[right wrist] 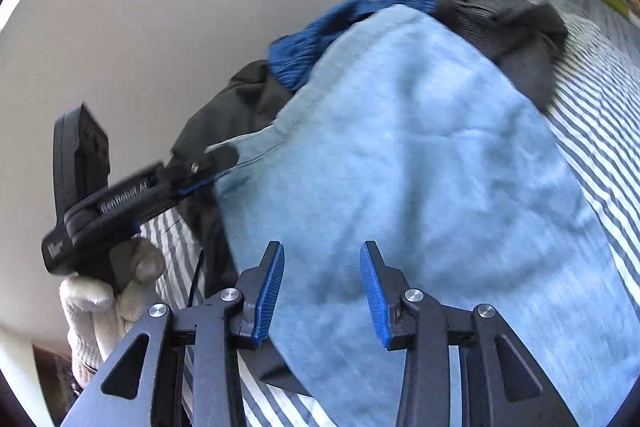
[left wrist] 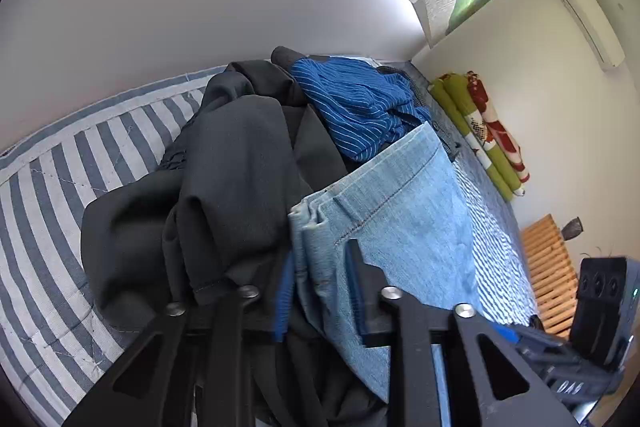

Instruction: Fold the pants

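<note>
Far left in the right wrist view: gloved hand (right wrist: 104,291) gripping the left gripper (right wrist: 218,163), jaws pinched on the waistband corner of the light blue jeans (right wrist: 400,167). Jeans draped over a heap of dark clothes (left wrist: 224,163) and a blue striped shirt (left wrist: 352,107) on the striped bed (left wrist: 52,195). Further right, right gripper (right wrist: 322,291) hovering above the denim, jaws spread, nothing between the 2 pads.

Bright daylight w/ window glare, fisheye-warped edges, right view prob. motion-blurred.
</note>
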The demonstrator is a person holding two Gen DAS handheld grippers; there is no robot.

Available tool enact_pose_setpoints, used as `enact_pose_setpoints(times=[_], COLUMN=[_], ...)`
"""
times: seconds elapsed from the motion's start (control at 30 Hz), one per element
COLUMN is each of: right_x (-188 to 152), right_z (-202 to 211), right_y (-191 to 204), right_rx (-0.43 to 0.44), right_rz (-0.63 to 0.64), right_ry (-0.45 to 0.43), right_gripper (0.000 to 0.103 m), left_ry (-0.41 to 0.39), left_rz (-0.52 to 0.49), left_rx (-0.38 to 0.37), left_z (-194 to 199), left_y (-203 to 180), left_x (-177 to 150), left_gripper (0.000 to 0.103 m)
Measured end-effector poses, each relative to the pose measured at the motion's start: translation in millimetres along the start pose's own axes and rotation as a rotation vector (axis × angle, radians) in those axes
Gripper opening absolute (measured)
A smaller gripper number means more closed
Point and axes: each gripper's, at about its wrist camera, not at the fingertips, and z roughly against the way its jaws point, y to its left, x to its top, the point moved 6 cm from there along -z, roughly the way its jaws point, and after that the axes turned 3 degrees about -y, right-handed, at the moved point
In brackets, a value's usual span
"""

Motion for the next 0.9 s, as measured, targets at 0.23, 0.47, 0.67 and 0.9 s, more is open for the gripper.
enact_pose_setpoints(times=[0.23, 0.47, 0.67, 0.9], right_x=[33, 84, 106, 109], right_z=[10, 0, -35, -62], right_y=[0, 9, 16, 28], right_rx=[0.021, 0.079, 0.047, 0.02], right_rz=[-0.016, -0.085, -0.101, -0.056], right_ry=[-0.02, 0.042, 0.145, 0.208], right_gripper=[0.036, 0.051, 0.053, 0.053], left_ry=[-0.066, -0.041, -0.008, 0.001], left_rz=[-0.098, -0.186, -0.251, -0.287], left_rx=[-0.028, -0.151, -0.185, -0.236], left_z=[19, 21, 18, 23], left_y=[-21, -58, -80, -98], left_x=[-2, -18, -33, -42], left_gripper=[0.013, 0.013, 0.013, 0.013])
